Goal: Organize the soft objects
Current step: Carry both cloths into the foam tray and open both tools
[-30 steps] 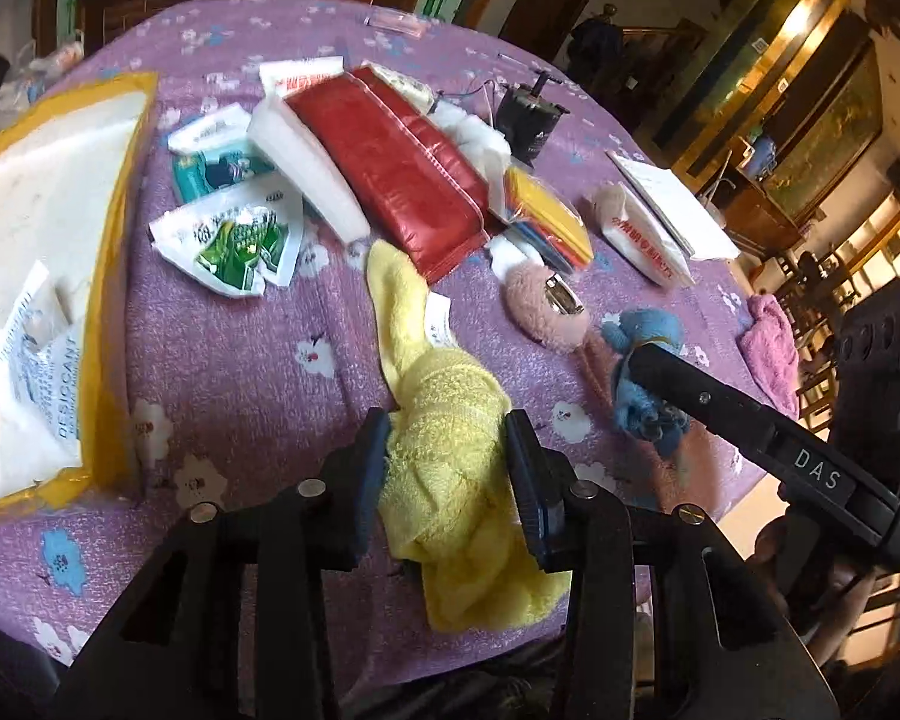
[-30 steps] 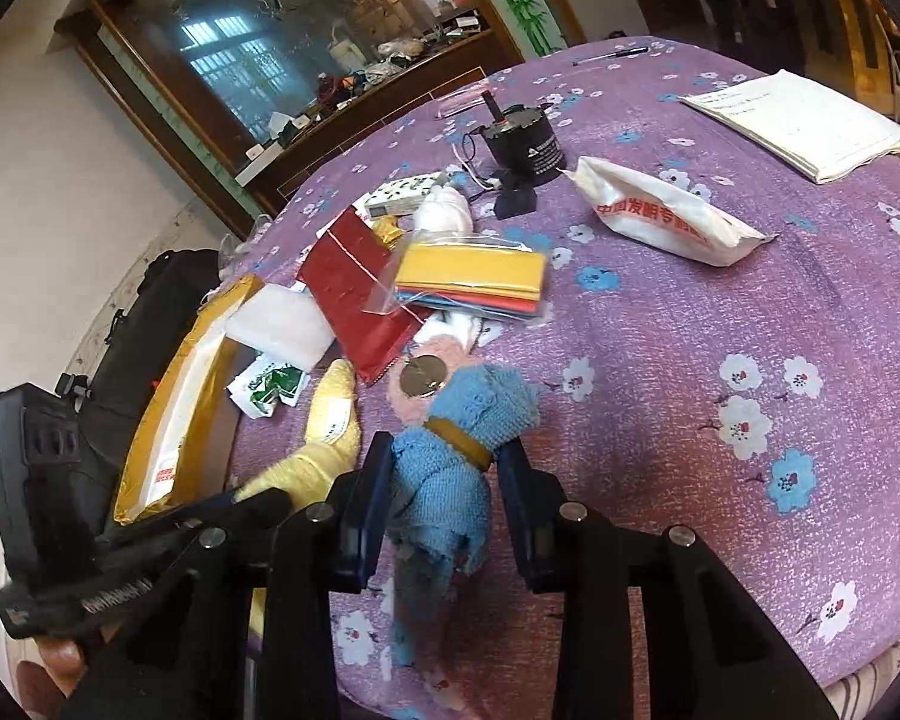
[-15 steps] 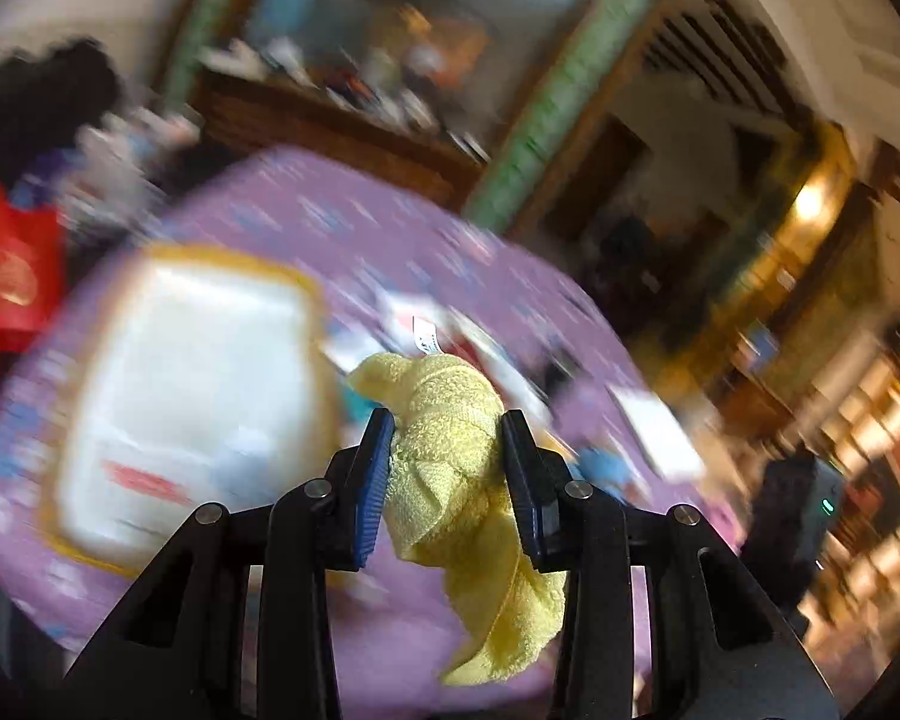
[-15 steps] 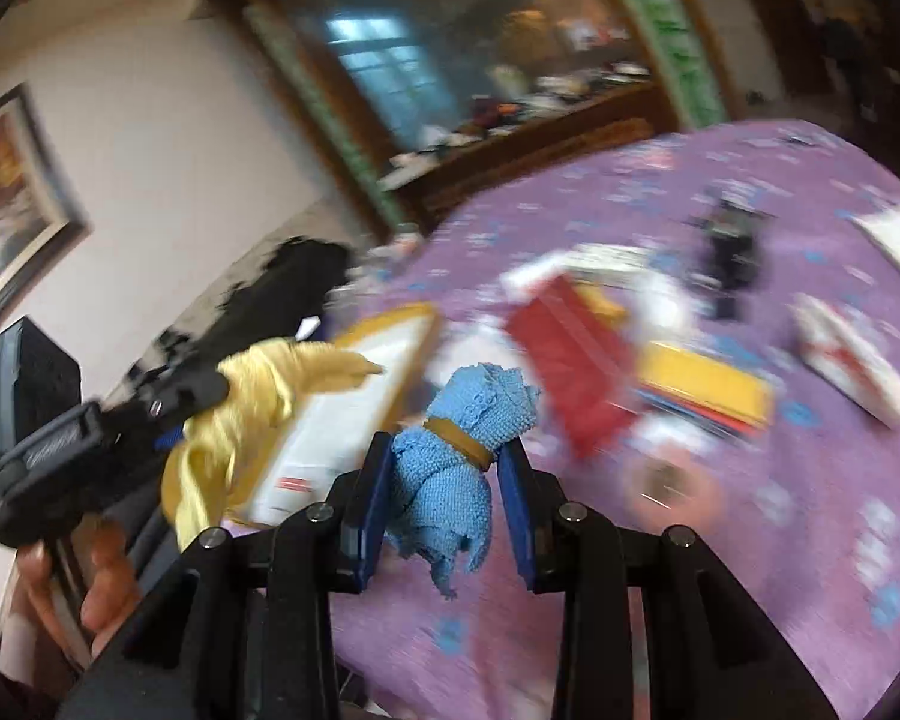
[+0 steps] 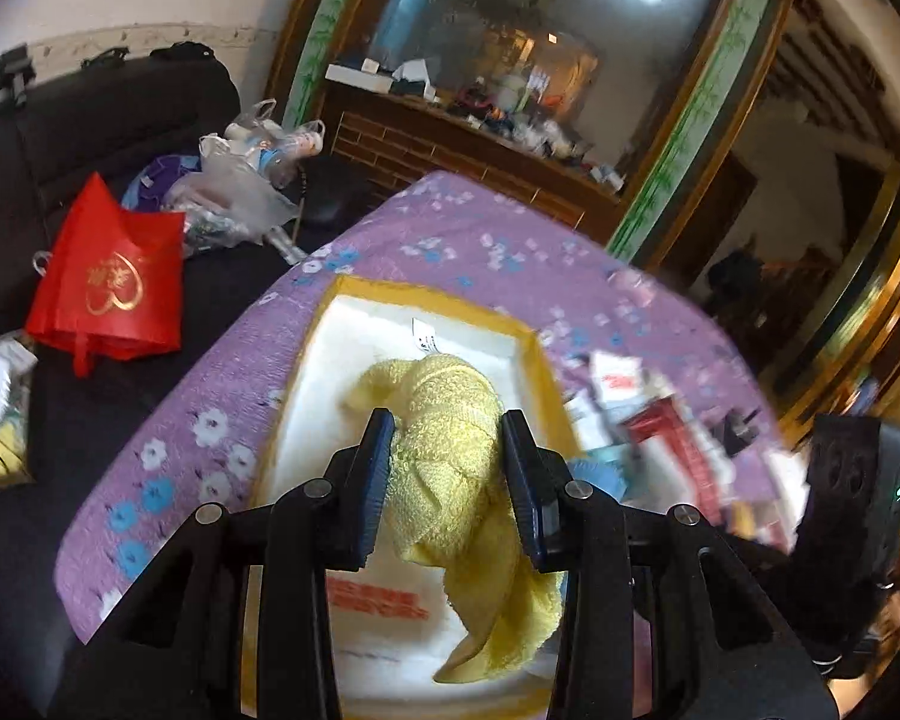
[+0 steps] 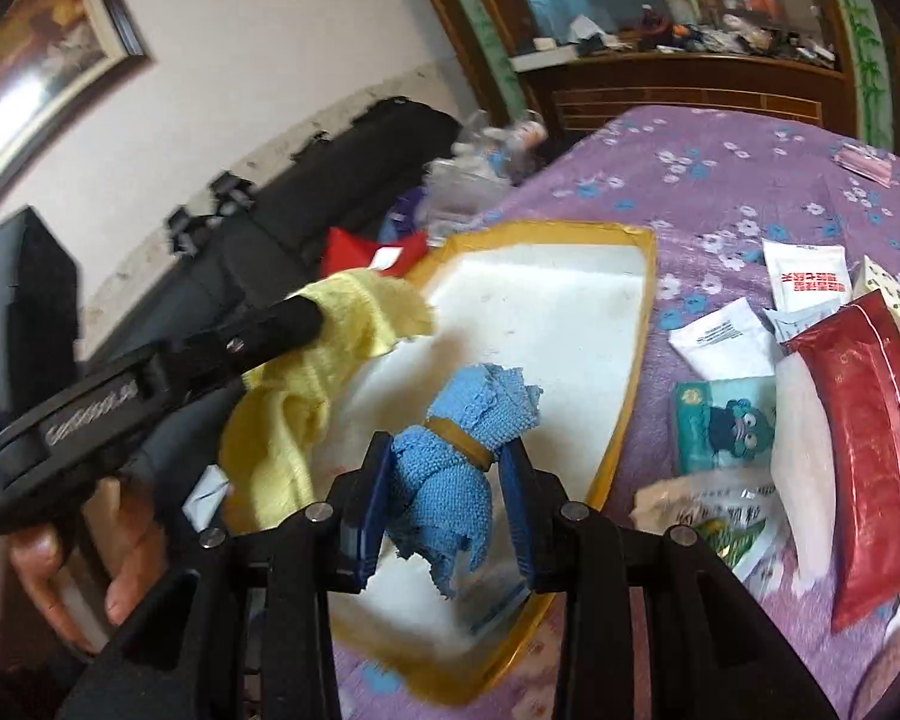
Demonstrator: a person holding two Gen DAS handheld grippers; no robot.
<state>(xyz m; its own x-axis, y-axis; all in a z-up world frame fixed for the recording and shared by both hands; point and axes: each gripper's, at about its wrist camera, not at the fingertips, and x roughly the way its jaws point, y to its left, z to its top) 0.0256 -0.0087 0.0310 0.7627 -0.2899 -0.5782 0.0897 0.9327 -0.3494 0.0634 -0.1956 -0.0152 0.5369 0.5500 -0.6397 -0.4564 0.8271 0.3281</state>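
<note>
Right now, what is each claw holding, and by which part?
Left claw: yellow towel, gripped around its bunched middle. Right claw, jaws opening: blue cloth, just below its band.

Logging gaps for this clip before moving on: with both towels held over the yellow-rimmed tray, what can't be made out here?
- Left wrist view: the yellow towel and left tool hide the tray floor beneath; items right of the tray are motion-blurred.
- Right wrist view: the blue towel in the right tool covers the tray's near part; its lower corner is hidden by the tool body.
- Neither view shows clearance between towels and tray.
</note>
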